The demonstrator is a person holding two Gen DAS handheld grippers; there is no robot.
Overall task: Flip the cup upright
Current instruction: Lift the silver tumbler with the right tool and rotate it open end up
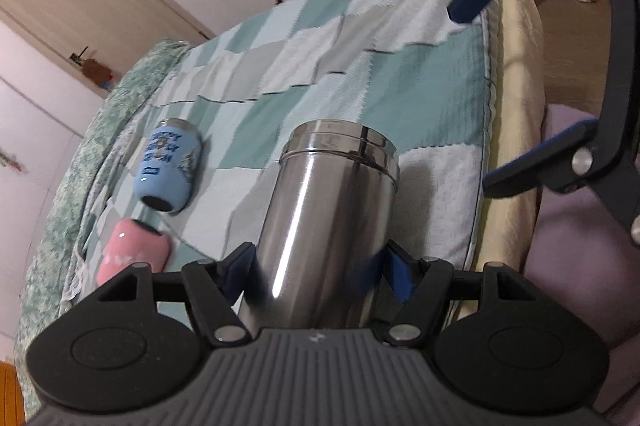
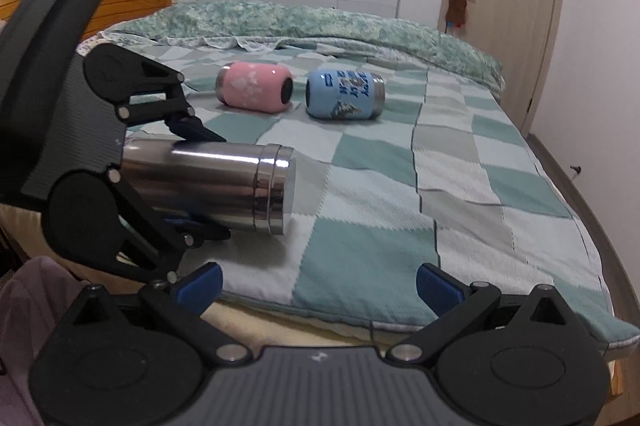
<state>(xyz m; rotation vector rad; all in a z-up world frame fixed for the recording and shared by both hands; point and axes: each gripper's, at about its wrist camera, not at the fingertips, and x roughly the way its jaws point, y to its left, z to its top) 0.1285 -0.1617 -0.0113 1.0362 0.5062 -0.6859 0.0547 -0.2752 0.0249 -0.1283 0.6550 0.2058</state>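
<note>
Steel cup (image 2: 208,182) (horizontal) in left gripper (image 1: 316,266); right gripper (image 2: 318,284) agape

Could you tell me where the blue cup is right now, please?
The blue cup lies on its side on the checked blanket, mid-bed, just right of the pink cup in the right wrist view.

In the right wrist view, the steel cup (image 2: 208,182) is held on its side at left above the bed (image 2: 460,186); two mugs (image 2: 256,92) (image 2: 344,94) are laid side by side behind it, centre frame.
</note>
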